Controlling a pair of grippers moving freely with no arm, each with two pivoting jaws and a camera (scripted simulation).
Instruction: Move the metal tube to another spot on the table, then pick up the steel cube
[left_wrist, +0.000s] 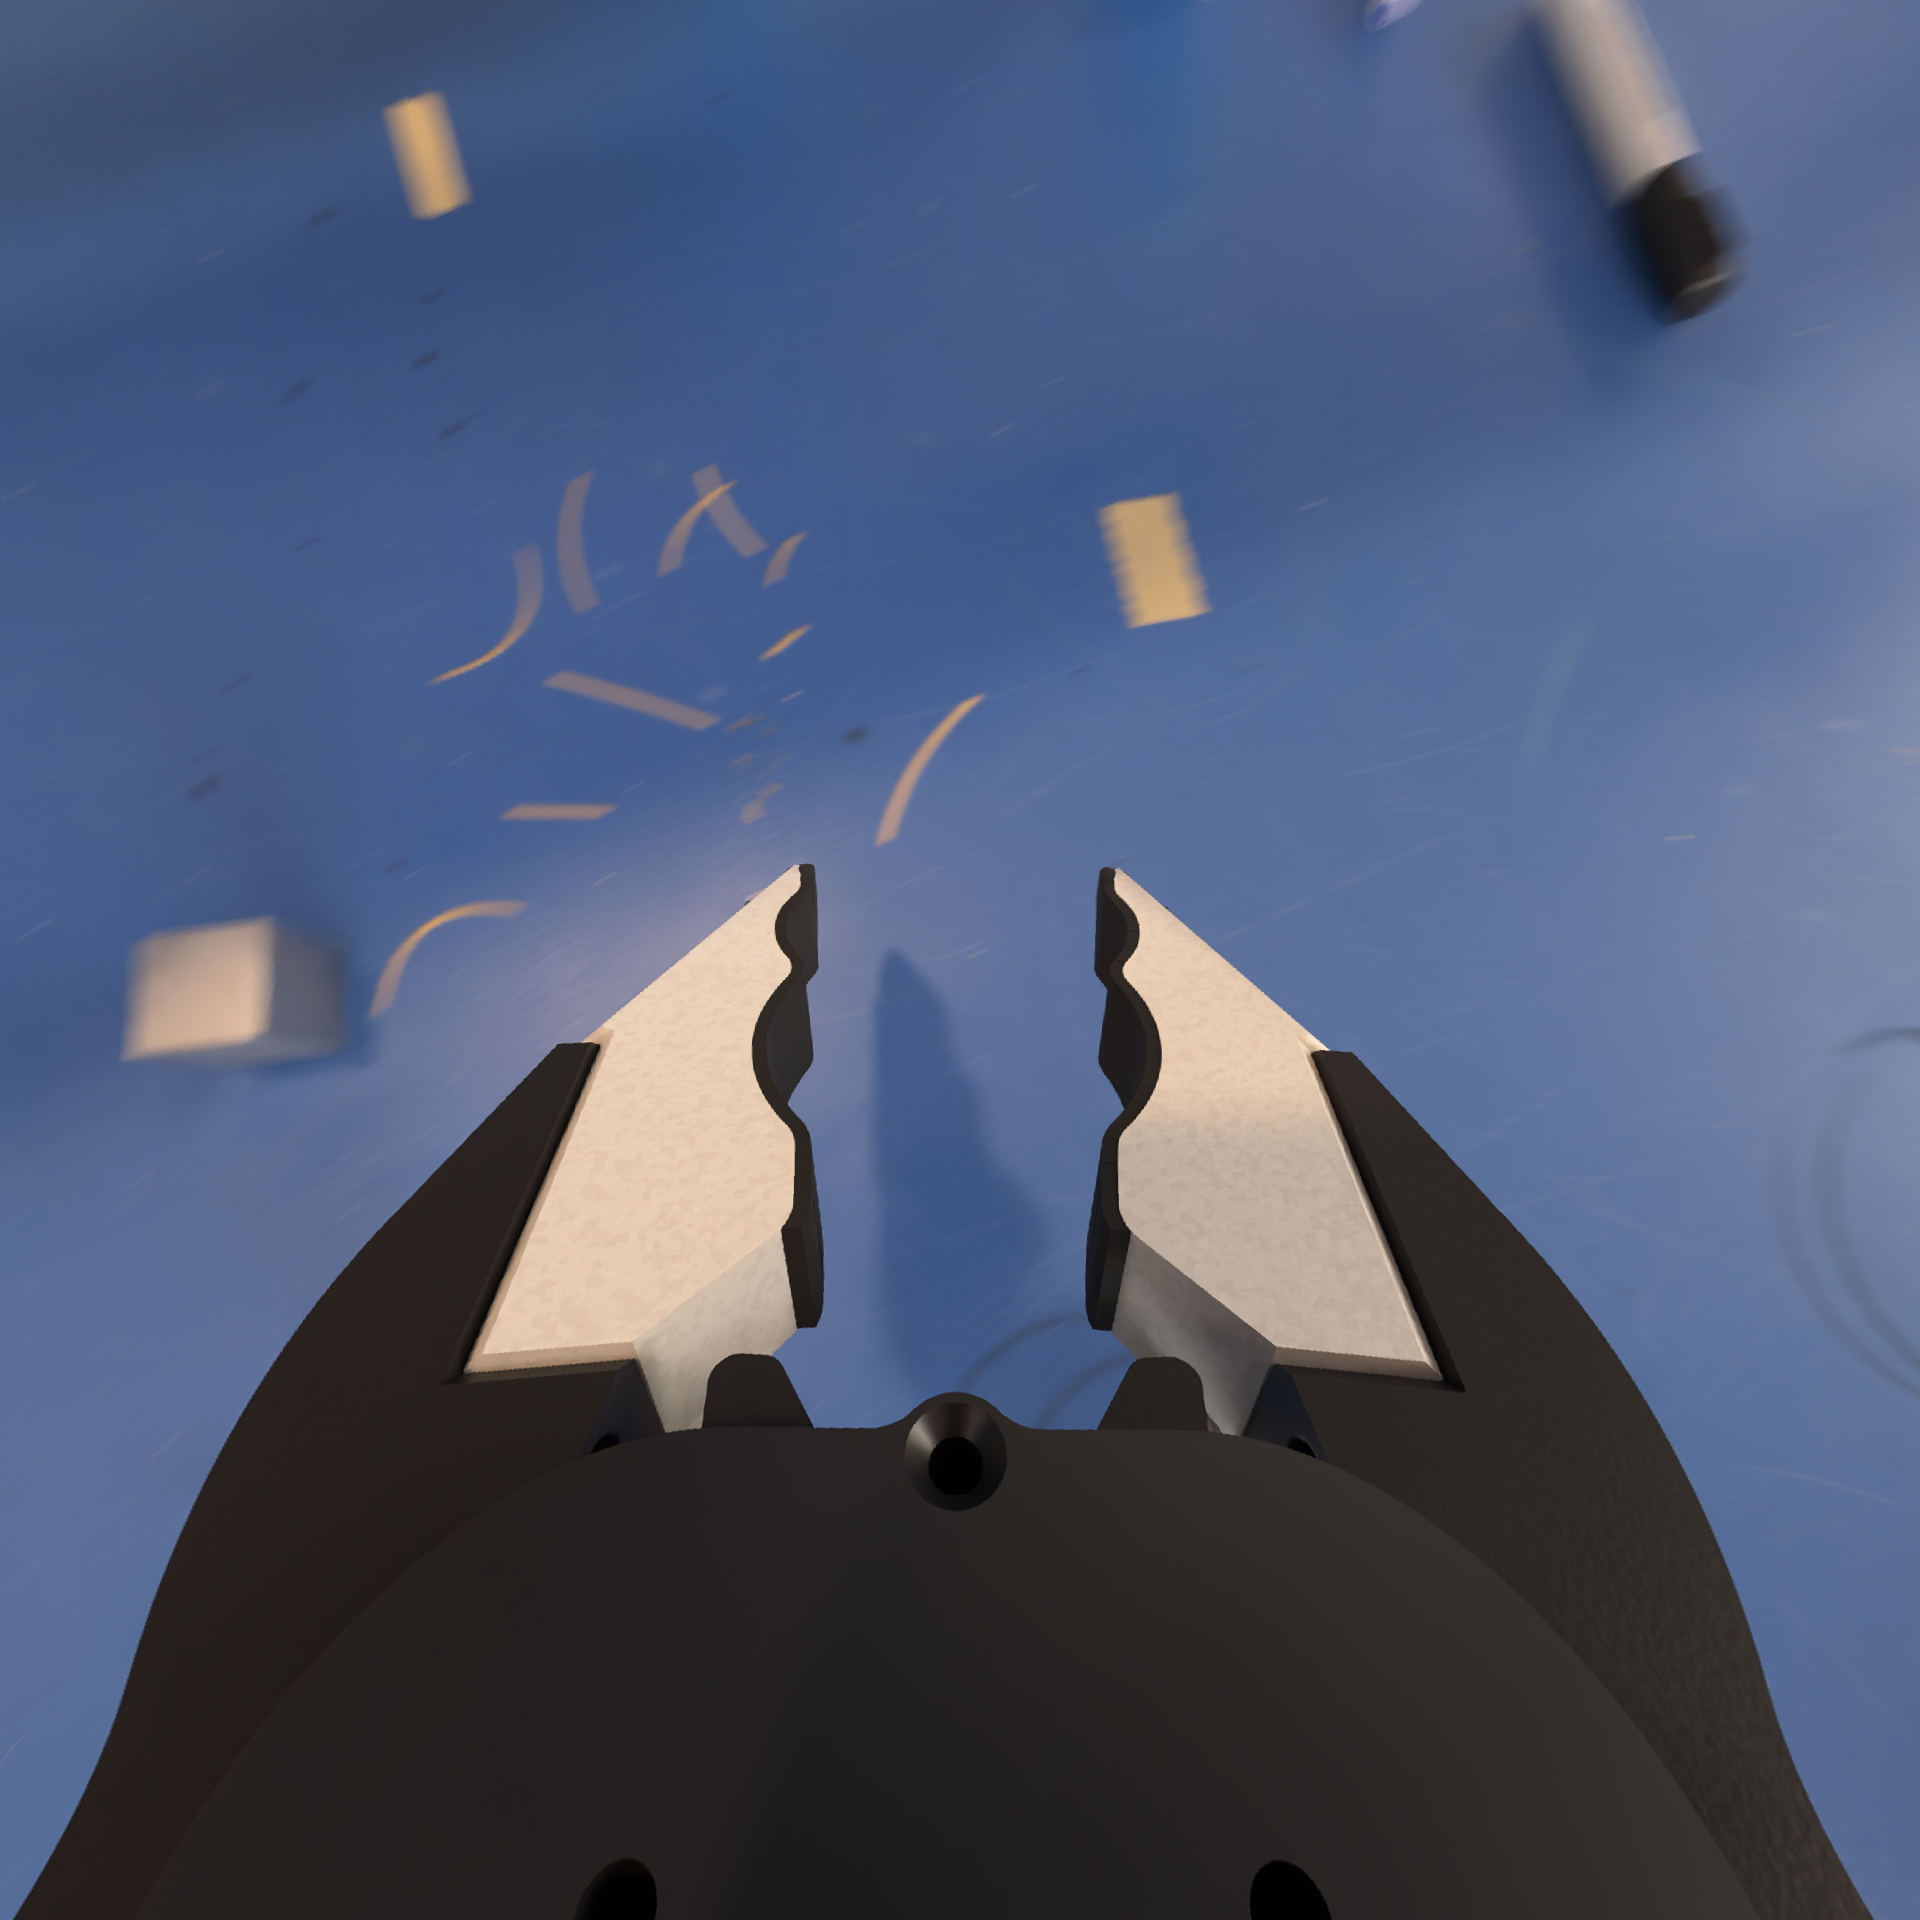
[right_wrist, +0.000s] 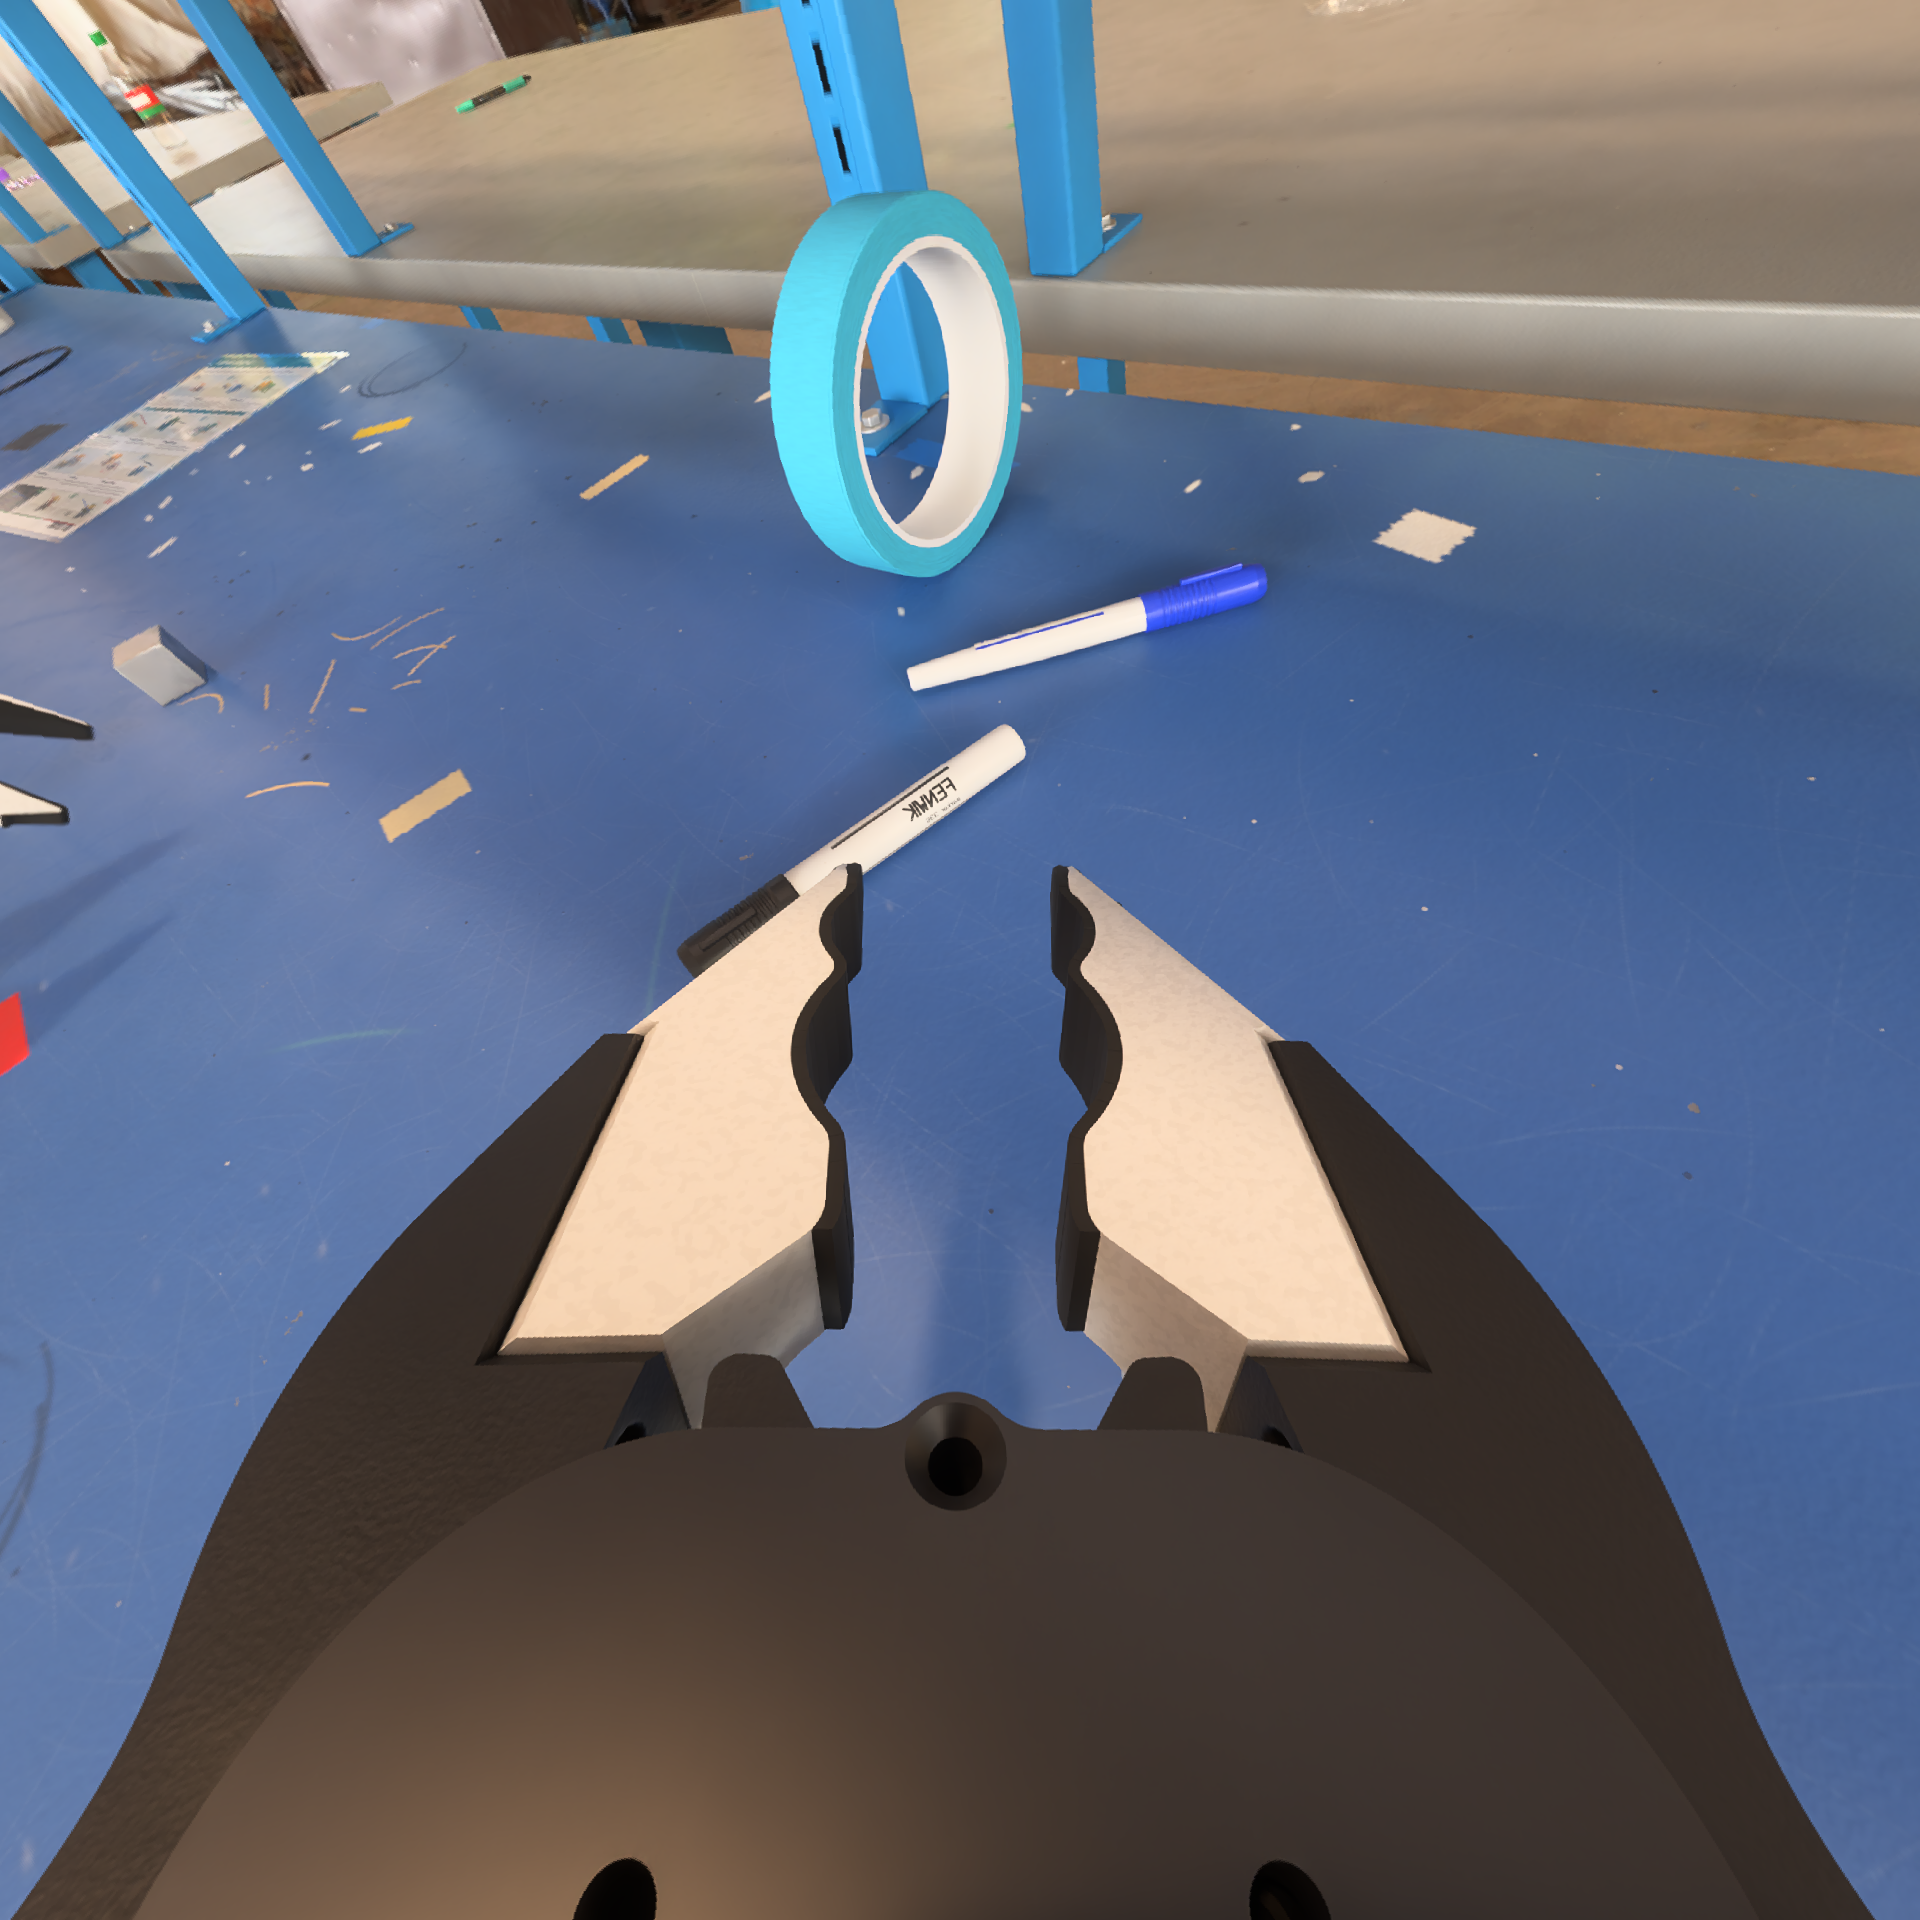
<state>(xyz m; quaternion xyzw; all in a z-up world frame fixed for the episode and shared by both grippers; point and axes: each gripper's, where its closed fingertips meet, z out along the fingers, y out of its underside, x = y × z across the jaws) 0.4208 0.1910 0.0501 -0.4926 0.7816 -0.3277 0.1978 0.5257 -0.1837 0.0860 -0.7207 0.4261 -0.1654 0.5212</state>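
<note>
The steel cube (left_wrist: 234, 987) sits on the blue table, left of my left gripper (left_wrist: 956, 873) and about level with its fingertips. The left gripper is open and empty, and its view is blurred. In the right wrist view the cube (right_wrist: 156, 665) lies far left, just beyond the left gripper's fingertips (right_wrist: 42, 764). My right gripper (right_wrist: 956, 873) is open and empty above the table. Its left fingertip overlaps a black-capped marker (right_wrist: 894, 810). No metal tube shows in either view.
A blue-capped marker (right_wrist: 1091, 623) lies beyond the black one, and a blue tape roll (right_wrist: 831, 384) stands on edge behind it. A grey shelf on blue posts (right_wrist: 1455, 301) borders the far side. A printed sheet (right_wrist: 156, 436) lies far left. The black-capped marker also shows upper right in the left wrist view (left_wrist: 1631, 156).
</note>
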